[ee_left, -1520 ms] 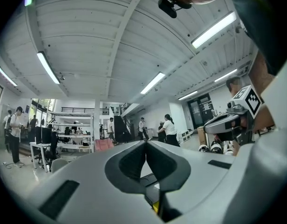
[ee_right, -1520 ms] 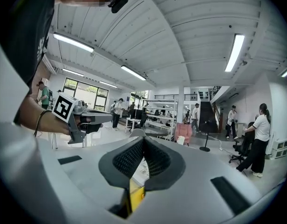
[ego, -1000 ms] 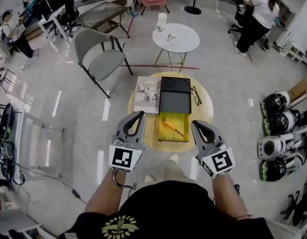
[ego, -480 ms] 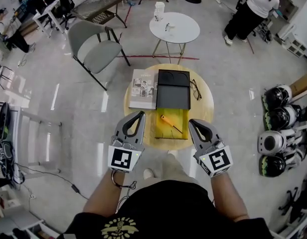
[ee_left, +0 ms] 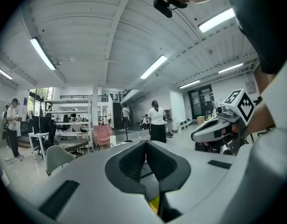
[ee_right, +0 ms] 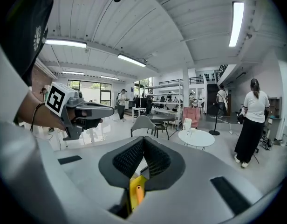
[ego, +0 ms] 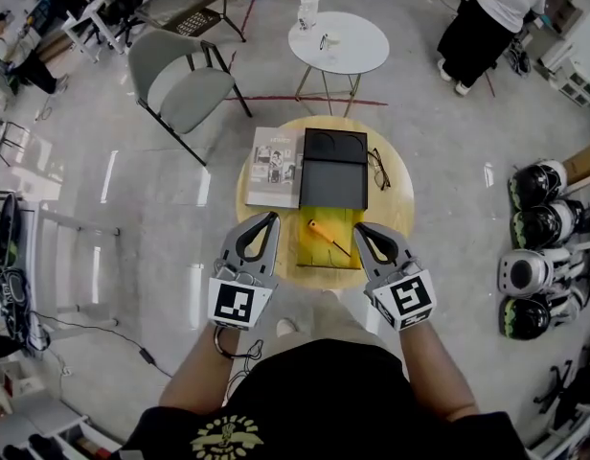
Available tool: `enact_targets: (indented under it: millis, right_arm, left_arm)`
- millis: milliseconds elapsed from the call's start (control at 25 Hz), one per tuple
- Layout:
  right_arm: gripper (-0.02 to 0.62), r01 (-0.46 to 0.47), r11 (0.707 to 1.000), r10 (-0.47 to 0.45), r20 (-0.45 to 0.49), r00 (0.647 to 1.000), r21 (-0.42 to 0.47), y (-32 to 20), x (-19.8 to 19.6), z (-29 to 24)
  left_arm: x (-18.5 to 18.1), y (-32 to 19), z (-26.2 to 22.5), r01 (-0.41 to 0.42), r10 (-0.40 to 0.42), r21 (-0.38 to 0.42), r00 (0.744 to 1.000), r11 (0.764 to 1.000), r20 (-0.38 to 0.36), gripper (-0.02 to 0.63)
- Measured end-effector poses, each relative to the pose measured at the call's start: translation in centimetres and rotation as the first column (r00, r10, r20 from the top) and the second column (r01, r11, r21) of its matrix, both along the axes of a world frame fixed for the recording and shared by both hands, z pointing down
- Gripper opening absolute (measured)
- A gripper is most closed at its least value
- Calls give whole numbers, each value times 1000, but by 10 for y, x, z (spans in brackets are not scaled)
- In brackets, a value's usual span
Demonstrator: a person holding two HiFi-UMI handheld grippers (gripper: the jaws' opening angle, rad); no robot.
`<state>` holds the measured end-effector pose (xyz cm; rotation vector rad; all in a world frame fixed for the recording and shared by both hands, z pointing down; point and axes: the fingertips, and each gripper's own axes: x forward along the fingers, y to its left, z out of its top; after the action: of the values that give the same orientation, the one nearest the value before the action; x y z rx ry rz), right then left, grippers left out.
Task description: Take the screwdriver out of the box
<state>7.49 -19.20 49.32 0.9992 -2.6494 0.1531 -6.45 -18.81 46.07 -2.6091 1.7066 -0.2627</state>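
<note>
On the round wooden table (ego: pixel 396 209) lies an open box with a yellow inside (ego: pixel 333 252), its black lid (ego: pixel 335 172) folded back behind it. An orange-handled screwdriver (ego: pixel 320 229) lies slanted in the box. My left gripper (ego: pixel 268 220) hovers at the box's left edge, my right gripper (ego: pixel 360 230) at its right edge; both are shut and hold nothing. Below its closed jaws, the right gripper view (ee_right: pixel 143 140) shows the yellow box (ee_right: pixel 133 185) and the screwdriver handle (ee_right: pixel 139 195). The left gripper view (ee_left: pixel 145 143) shows only a sliver of the yellow box (ee_left: pixel 154 203).
A magazine (ego: pixel 276 167) lies left of the lid and a pair of glasses (ego: pixel 378 171) right of it. Behind the table stand a grey chair (ego: pixel 175 84) and a white round table (ego: pixel 343 41). Helmets (ego: pixel 534 247) sit on a rack at the right.
Both grippers have come down toward the table. The right one has also edged left, closer to the box. Both stayed shut.
</note>
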Motion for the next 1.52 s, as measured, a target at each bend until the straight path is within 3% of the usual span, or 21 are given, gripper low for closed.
enact_targets:
  millis: [520,880,1280,1520]
  right_arm:
    - [15,111,993,-112,29,993,47,-31,17,-31]
    - [15,100,995,-101,45,994,31,-38,16,-32]
    - [15,-49,999,49,42,998,6,-49,3,-12]
    - [49,-98,995,98,-3,995,-22,-47,-9,10]
  left_arm:
    - [14,-37,-48,82,-85,79,996,993,35,17]
    - [10,-40,-51,85,-89,71,995,994,48,17]
    - [-18,-43,-40,20,-20,40,1000,999,10,17]
    - [-38,-47,-36,-20,19,47,1000,999,21,17]
